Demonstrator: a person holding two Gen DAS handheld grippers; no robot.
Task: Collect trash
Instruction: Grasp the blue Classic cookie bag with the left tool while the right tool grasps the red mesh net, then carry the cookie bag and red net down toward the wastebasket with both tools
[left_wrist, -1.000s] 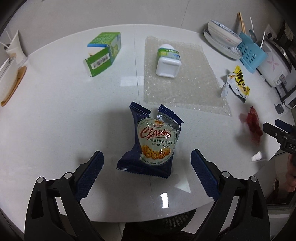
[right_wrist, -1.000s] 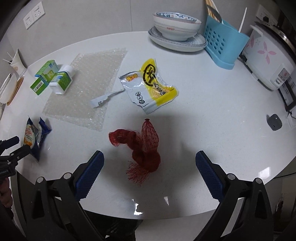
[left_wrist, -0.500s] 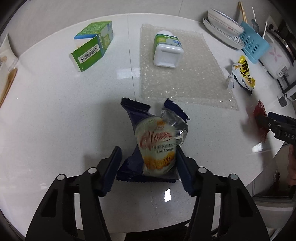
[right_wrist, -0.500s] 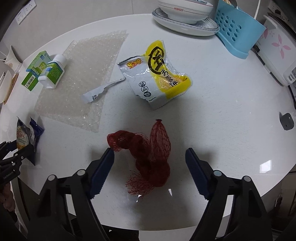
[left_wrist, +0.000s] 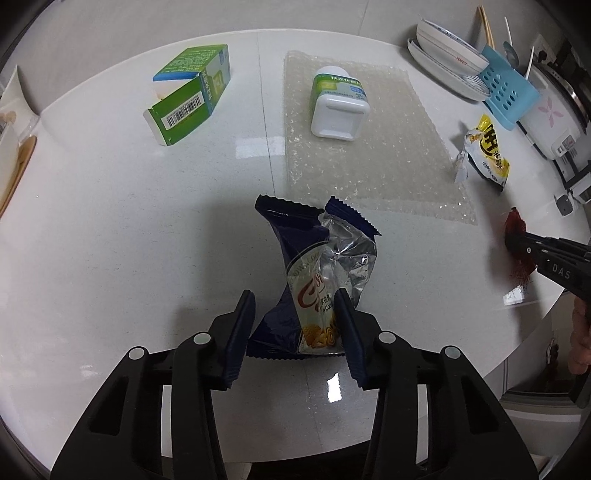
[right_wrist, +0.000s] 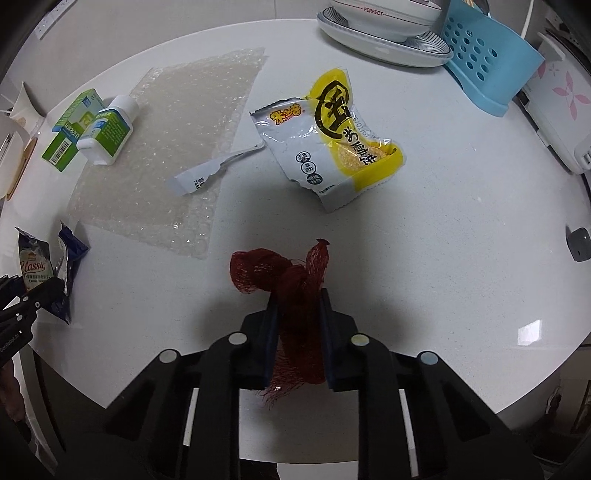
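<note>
A dark blue cookie wrapper (left_wrist: 314, 258) lies on the white round table (left_wrist: 110, 240), buckled upward between the pads of my left gripper (left_wrist: 294, 295). Its jaws are closing and press on the wrapper from both sides. A red net bag (right_wrist: 258, 269) is bunched between the pads of my right gripper (right_wrist: 299, 295), whose jaws are closing and squeeze it near the table's front edge. In the left wrist view the right gripper (left_wrist: 517, 240) reaches in at the far right over the red net bag (left_wrist: 515, 223).
A yellow and grey snack bag (right_wrist: 332, 147), a torn strip (right_wrist: 207, 177), a bubble wrap sheet (right_wrist: 177, 147), a white bottle (left_wrist: 338, 107) and a green box (left_wrist: 188, 96) lie farther back. Bowls (right_wrist: 384, 37), a blue rack (right_wrist: 487, 59) and a white appliance (right_wrist: 561, 110) stand behind.
Both grippers' jaws have closed in from wide open. The left pads now pinch the cookie wrapper, which has crumpled up. The right pads now clamp the red net bag.
</note>
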